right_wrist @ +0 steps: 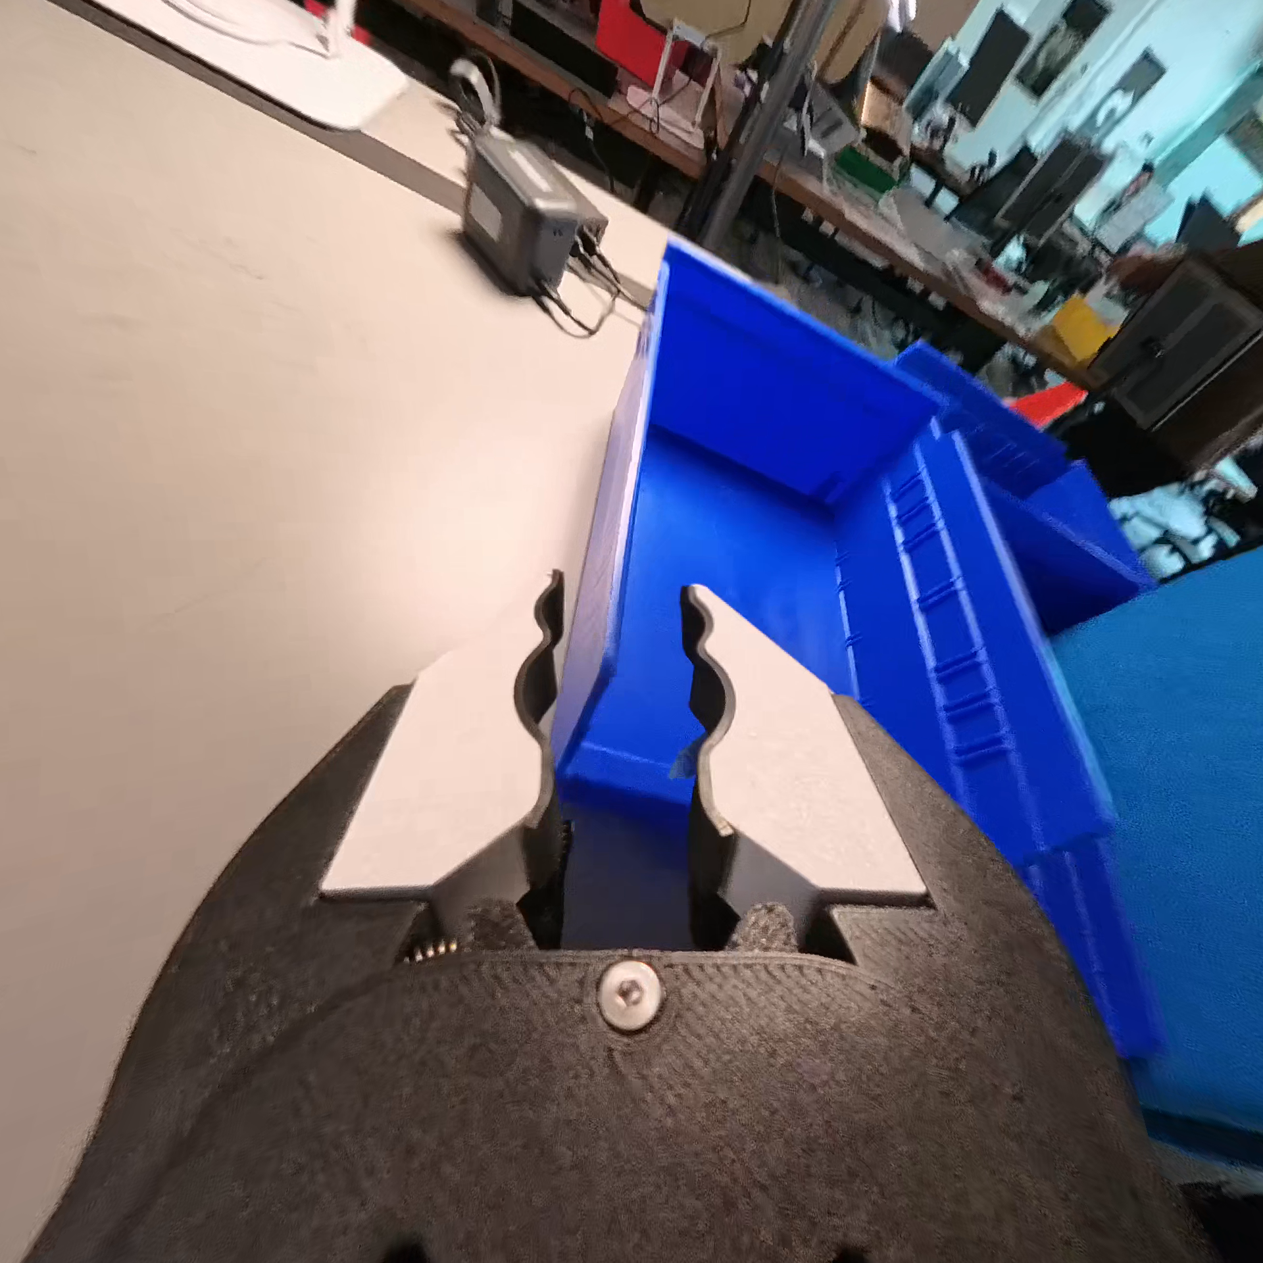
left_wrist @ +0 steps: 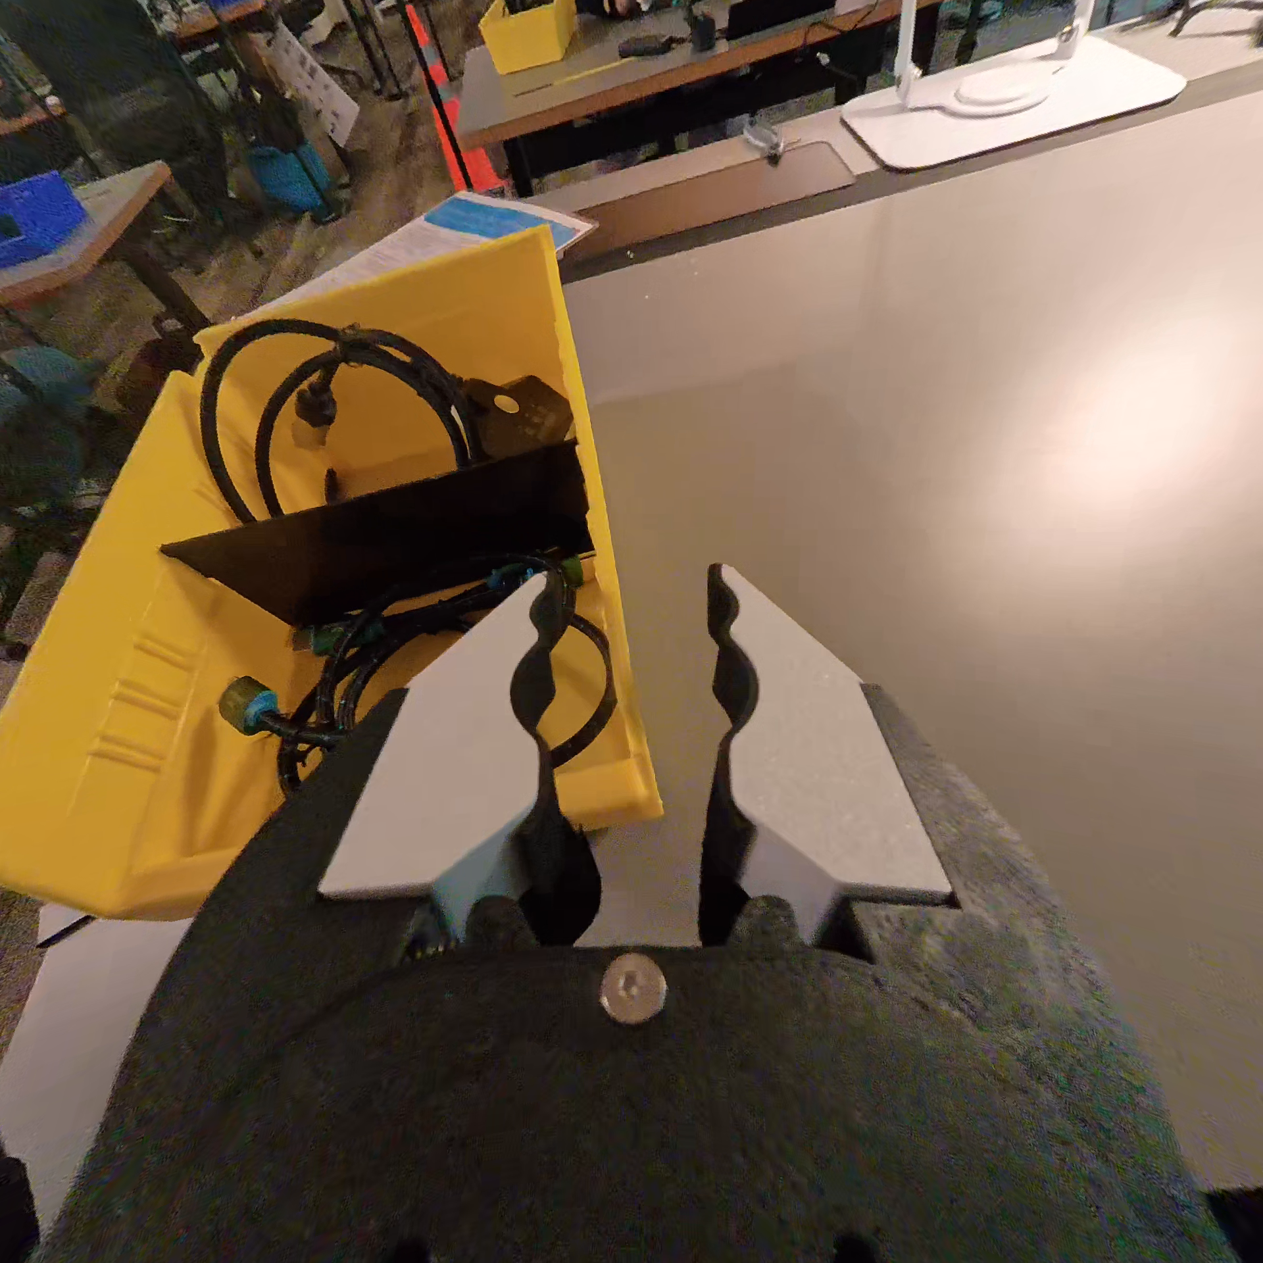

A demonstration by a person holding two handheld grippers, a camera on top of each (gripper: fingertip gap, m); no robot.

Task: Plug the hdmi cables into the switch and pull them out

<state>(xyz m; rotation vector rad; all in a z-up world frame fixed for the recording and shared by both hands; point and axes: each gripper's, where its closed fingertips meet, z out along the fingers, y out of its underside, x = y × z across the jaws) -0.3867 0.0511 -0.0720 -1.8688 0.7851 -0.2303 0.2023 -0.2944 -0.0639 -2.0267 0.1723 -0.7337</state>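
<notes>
In the left wrist view a yellow bin [left_wrist: 437, 321] stands on the table's left edge, split by a black divider [left_wrist: 383, 540]. Its far part holds a coiled black cable [left_wrist: 342, 369] and a small black box, the switch [left_wrist: 526, 417]. Its near part holds more black cables with green and blue connector ends [left_wrist: 249, 704]. My left gripper [left_wrist: 632, 581] is open and empty, above the bin's right wall. In the right wrist view my right gripper [right_wrist: 622, 591] is open and empty, above the left wall of an empty blue bin [right_wrist: 758, 383].
A grey table [left_wrist: 957, 478] spreads right of the yellow bin. A white lamp base [left_wrist: 1011, 96] stands at its far edge. A grey power brick with cables [right_wrist: 526, 198] sits beyond the blue bin. Papers [left_wrist: 478, 225] lie behind the yellow bin. More blue bins [right_wrist: 1066, 506] stand to the right. The tips of one gripper are about 70 cm away from the tips of the other.
</notes>
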